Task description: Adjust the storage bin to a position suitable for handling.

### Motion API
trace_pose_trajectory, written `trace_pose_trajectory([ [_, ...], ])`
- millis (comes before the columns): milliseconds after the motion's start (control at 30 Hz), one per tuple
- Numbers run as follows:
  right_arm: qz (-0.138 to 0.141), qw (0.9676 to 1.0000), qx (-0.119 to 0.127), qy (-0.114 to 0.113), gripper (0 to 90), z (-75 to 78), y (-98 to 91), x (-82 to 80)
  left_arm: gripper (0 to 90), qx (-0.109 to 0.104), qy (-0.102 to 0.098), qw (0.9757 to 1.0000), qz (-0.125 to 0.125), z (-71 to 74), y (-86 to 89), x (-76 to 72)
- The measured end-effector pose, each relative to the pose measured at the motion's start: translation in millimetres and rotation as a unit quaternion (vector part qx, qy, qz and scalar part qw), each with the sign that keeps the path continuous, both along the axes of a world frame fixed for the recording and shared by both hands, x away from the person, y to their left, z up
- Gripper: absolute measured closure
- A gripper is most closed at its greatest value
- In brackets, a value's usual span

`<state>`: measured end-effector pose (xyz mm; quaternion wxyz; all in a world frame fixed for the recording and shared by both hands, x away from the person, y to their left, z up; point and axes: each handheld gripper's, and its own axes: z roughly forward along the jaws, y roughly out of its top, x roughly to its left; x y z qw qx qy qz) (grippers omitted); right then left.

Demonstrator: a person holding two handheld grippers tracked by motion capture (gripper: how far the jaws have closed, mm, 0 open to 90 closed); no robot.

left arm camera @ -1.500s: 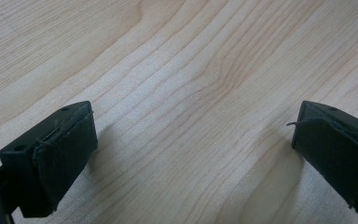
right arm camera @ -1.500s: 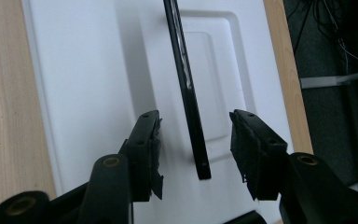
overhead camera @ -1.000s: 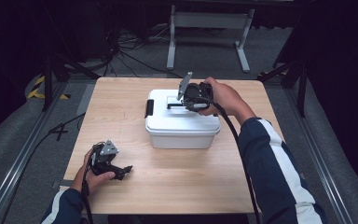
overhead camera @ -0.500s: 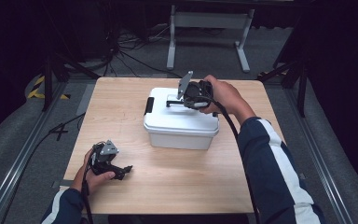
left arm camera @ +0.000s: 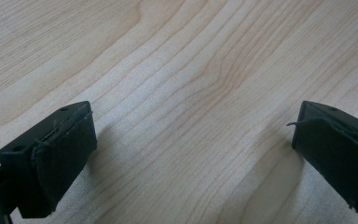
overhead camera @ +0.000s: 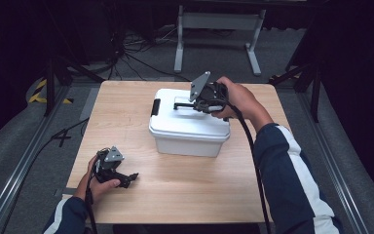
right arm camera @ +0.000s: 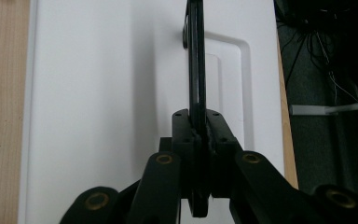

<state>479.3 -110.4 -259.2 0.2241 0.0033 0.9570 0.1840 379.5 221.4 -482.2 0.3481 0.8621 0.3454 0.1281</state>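
White lidded storage box (overhead camera: 189,126) sits closed near the middle of the wooden table (overhead camera: 185,195), toward the far edge; contents hidden. Black latch (overhead camera: 155,107) on its left end. Black lid handle (right arm camera: 196,60) stands upright, pinched between the right gripper (overhead camera: 200,103) jaws. Left gripper (overhead camera: 128,178) rests near the table's near-left corner, jaws spread wide over bare wood. Compared with a second ago: box shifted slightly leftward, right hand with it; left gripper unchanged.
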Motion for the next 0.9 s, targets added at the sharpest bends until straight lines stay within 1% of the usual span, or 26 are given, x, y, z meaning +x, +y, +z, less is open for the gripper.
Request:
trace_pose_trajectory([
  [33,-0.005,1.0,-0.002,0.001,85.0,0.5,-1.0,-1.7,0.1,0.0,0.001,1.0,0.0,0.0,0.0,-0.1],
  [67,0.001,1.0,-0.002,-0.002,84.9,1.0,-1.6,-1.6,0.1,0.0,0.0,1.0,0.0,0.0,0.0,0.0],
  [100,-0.003,1.0,-0.002,-0.002,84.9,1.8,-2.8,-3.1,0.2,0.0,0.0,1.0,0.0,0.0,0.0,-0.1],
  [167,-0.001,1.0,0.003,-0.001,84.9,3.4,-6.1,-5.4,0.2,0.0,0.0,1.0,0.0,0.1,0.0,-0.1],
  [200,0.008,0.9999,0.004,-0.007,84.9,3.8,-6.8,-4.7,0.2,0.0,0.0,1.0,0.0,0.0,0.0,-0.1],
  [233,0.008,0.9999,0.004,-0.007,84.9,3.8,-6.8,-4.7,0.2,0.0,0.0,1.0,0.0,0.0,0.0,-0.1],
  [267,0.003,1.0,0.005,-0.004,84.9,4.6,-8.8,-6.9,0.2,0.0,0.0,1.0,0.001,0.0,0.0,-0.1],
  [367,0.002,0.9999,0.011,-0.008,84.9,6.7,-14.7,-9.8,0.2,0.0,0.0,1.0,0.0,0.0,0.0,-0.1],
  [400,0.01,0.9998,0.013,-0.01,84.9,7.0,-16.0,-9.2,0.2,0.0,0.0,1.0,0.0,0.0,0.0,-0.1],
  [433,0.01,0.9998,0.013,-0.01,84.9,7.0,-16.0,-9.2,0.2,0.001,0.002,1.0,-0.001,0.4,0.2,0.0],
  [467,0.004,0.9999,0.015,-0.006,84.9,7.2,-17.9,-10.7,0.2,0.0,0.001,1.0,0.0,0.1,0.0,0.0],
  [533,0.01,0.9997,0.018,-0.009,84.8,7.8,-22.1,-11.0,0.2,0.0,0.0,1.0,0.0,0.0,0.0,0.0],
  [633,0.004,0.9998,0.019,-0.008,84.9,8.6,-29.1,-12.9,0.2,0.0,0.0,1.0,0.0,0.0,0.0,-0.1],
  [667,0.003,0.9997,0.02,-0.013,84.9,8.8,-31.0,-13.5,0.2,0.0,0.0,1.0,0.0,0.0,0.0,-0.1],
  [700,0.003,0.9997,0.02,-0.013,84.9,8.8,-31.0,-13.5,0.2,0.0,0.0,1.0,0.001,0.0,0.0,-0.3],
  [733,0.001,0.9996,0.024,-0.013,84.8,8.9,-33.1,-14.3,0.2,0.0,0.0,1.0,0.002,0.0,-0.1,-0.5],
  [833,0.006,0.9994,0.029,-0.017,84.9,9.4,-42.4,-17.5,0.2,0.0,0.0,1.0,0.002,-0.1,0.0,-0.4],
  [900,0.004,0.9994,0.03,-0.014,84.9,9.7,-46.1,-18.3,0.2,0.0,0.0,1.0,0.002,-0.1,0.0,-0.4],
])
